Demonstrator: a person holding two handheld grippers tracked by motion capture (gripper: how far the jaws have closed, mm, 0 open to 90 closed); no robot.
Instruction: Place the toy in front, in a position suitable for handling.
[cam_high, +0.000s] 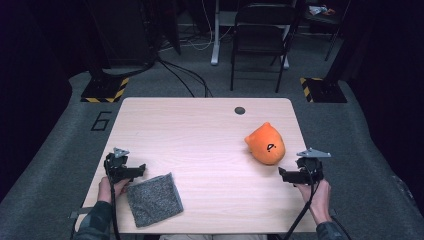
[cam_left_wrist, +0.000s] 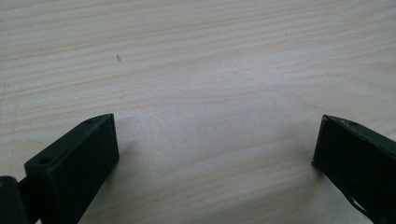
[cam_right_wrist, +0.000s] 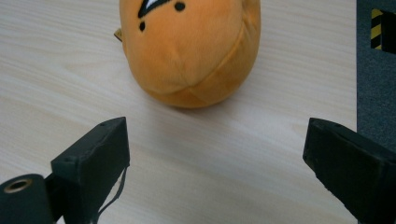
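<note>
One orange plush toy (cam_high: 265, 144) is lying on the one wooden table (cam_high: 200, 135); one grey cloth (cam_high: 153, 199) is resting there too; two grippers are sitting at the near edge — a left gripper (cam_high: 140, 170) and a right gripper (cam_high: 283, 173); one black folding chair (cam_high: 261, 35) is standing beyond — plus two yellow-and-black striped bases (cam_high: 106, 90).

Both forearms enter from the near edge, each hand gripping a tool low over the surface. The left gripper (cam_high: 141, 169) and right gripper (cam_high: 282, 173) point inward toward each other, well apart, and each has its jaws spread wide with nothing between them.
</note>
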